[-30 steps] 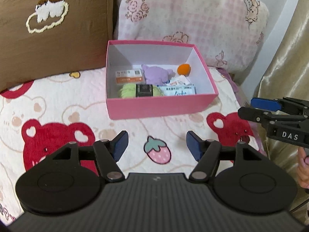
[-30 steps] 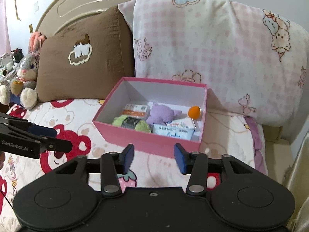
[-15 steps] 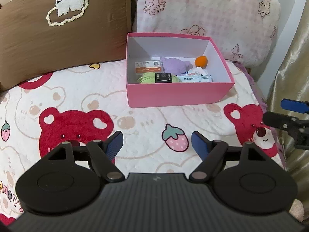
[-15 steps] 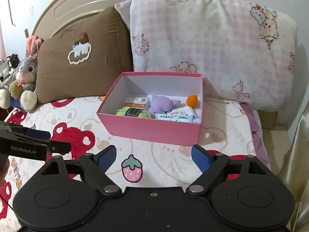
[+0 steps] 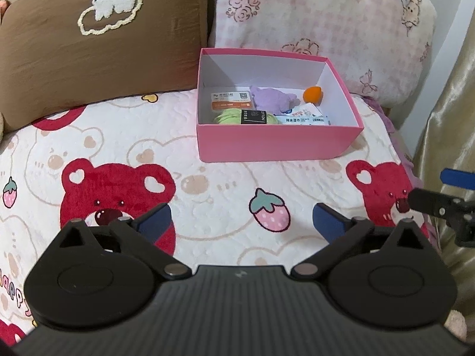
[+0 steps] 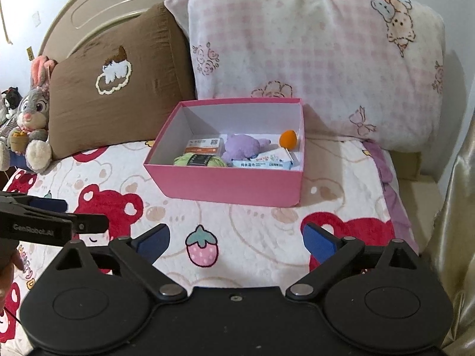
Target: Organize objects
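A pink box (image 5: 276,145) (image 6: 231,184) sits on the bear-print blanket near the pillows. Inside it lie a purple plush (image 5: 273,99) (image 6: 243,146), an orange lollipop (image 5: 313,94) (image 6: 288,139), green yarn (image 5: 237,117) (image 6: 199,160), an orange-and-white card box (image 5: 230,101) (image 6: 203,146) and a wipes packet (image 5: 305,117) (image 6: 264,163). My left gripper (image 5: 240,222) hovers over the blanket short of the box, jaws still opening, nothing between them. My right gripper (image 6: 236,241) is likewise back from the box, jaws opening and empty.
A brown pillow (image 5: 89,44) (image 6: 118,89) and a pink checked pillow (image 5: 326,29) (image 6: 311,59) lean behind the box. A grey bunny plush (image 6: 32,112) sits at the far left. A gold curtain (image 5: 445,118) hangs at the right bed edge.
Both grippers have spread their jaws wide and drawn back from the box, so more blanket shows. The box and its contents have stayed put.
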Demonstrator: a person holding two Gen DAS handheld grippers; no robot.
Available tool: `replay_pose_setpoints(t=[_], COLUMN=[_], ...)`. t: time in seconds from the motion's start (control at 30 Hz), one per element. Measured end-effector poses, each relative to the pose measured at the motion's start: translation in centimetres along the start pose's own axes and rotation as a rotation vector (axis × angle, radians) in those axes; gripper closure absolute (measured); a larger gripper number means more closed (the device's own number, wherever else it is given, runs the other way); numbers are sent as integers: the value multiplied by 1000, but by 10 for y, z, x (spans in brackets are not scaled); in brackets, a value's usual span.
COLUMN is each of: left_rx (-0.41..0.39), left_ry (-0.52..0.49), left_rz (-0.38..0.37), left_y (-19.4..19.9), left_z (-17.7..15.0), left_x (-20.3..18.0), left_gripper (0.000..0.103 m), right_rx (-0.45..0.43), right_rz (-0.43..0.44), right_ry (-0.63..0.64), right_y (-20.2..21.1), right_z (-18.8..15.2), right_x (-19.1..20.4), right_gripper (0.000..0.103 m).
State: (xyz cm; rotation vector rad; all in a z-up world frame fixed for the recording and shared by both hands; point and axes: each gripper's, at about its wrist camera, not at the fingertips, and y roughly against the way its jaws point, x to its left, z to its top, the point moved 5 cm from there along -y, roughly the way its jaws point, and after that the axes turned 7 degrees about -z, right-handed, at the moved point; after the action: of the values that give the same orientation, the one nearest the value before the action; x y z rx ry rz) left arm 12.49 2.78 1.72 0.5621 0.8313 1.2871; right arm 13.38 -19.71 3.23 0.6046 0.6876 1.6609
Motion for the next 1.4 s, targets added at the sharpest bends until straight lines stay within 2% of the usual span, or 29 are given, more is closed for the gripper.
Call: replay_pose_setpoints(t=[0.17,0.43,0.83,1.1,1.27,1.4], left_rx=[63,92,113,108,106,111], left_ry=[-5,8,-33,-42,8,3], left_rz=[21,23,76,75,41,52], left_y=[-7,-14,-13,-9,-12,-16], left_z=[-1,-4,-5,-5,-2,-3], left_x=[1,1,0,-1,-2,-4], left_gripper=[0,0,0,0,0,0], right_rx=[10,17,44,58,59,66], right_rz=[-6,-29,-64,-76,-82,-79], right_ry=[0,16,35,45,50,42], right_y=[-1,-2,-7,-5,-5,-6], right_z=[-2,-2,-5,-5,-4,-4], right_x=[-1,-2,-3,-4,-5,-6], right_gripper=[5,5,5,5,5,5])
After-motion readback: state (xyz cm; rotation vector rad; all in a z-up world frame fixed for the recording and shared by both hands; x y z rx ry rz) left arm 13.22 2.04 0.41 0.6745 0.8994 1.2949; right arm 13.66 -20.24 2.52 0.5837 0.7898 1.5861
